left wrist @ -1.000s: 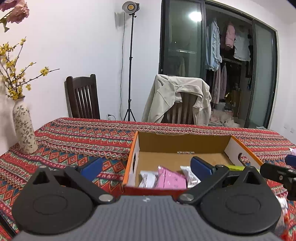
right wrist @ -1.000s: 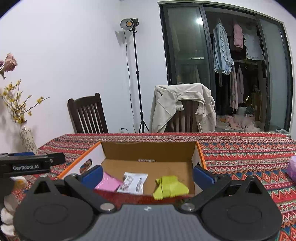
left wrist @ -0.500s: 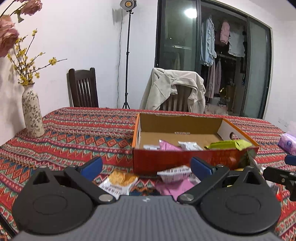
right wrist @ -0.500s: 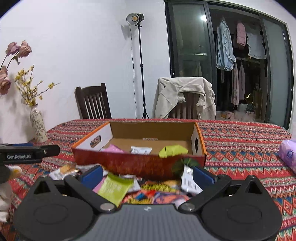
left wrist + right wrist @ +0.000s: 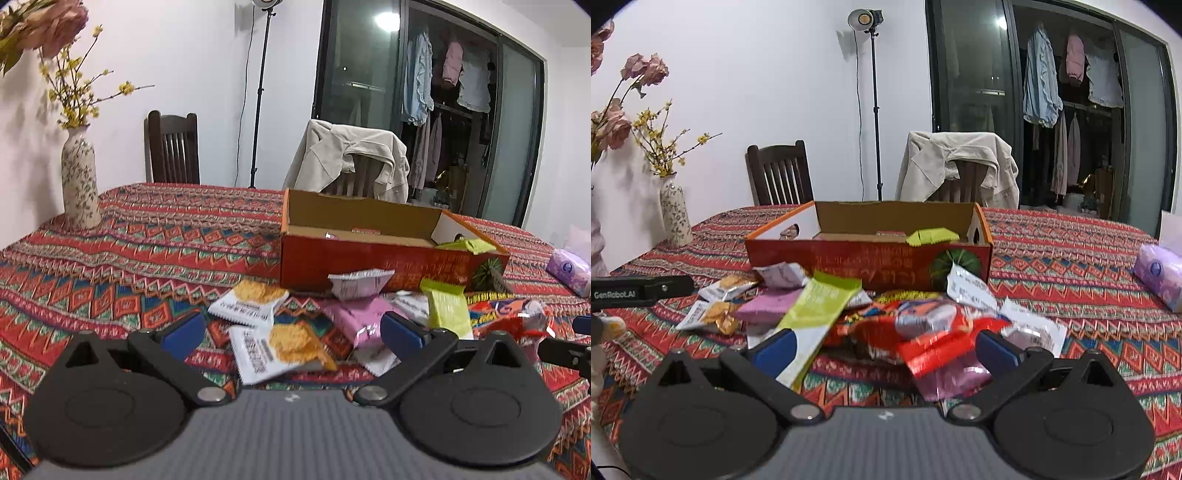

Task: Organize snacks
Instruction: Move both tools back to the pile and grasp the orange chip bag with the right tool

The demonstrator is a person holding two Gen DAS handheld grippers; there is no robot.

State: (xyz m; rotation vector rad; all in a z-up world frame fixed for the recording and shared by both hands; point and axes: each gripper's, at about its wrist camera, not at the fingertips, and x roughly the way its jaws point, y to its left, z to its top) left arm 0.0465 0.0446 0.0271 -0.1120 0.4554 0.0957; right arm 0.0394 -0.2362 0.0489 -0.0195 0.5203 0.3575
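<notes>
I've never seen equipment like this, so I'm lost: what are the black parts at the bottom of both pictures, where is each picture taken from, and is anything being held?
No robot here: a person carries one hand-held gripper in each hand, and each has a wide-angle camera looking forward along its two blue-tipped fingers. The black discs and arms at the bottom are the tool itself.

One picture comes from the left hand-held gripper, the other from the right hand-held gripper. Both stand open and hold nothing.

Ahead is a table under a patterned tablecloth. On it stands an open red cardboard box with a yellow-green packet inside. In front of the box lies a loose pile of snack packets, still outside the box. A flower vase stands at the left; a purple tissue pack lies at the right.
</notes>
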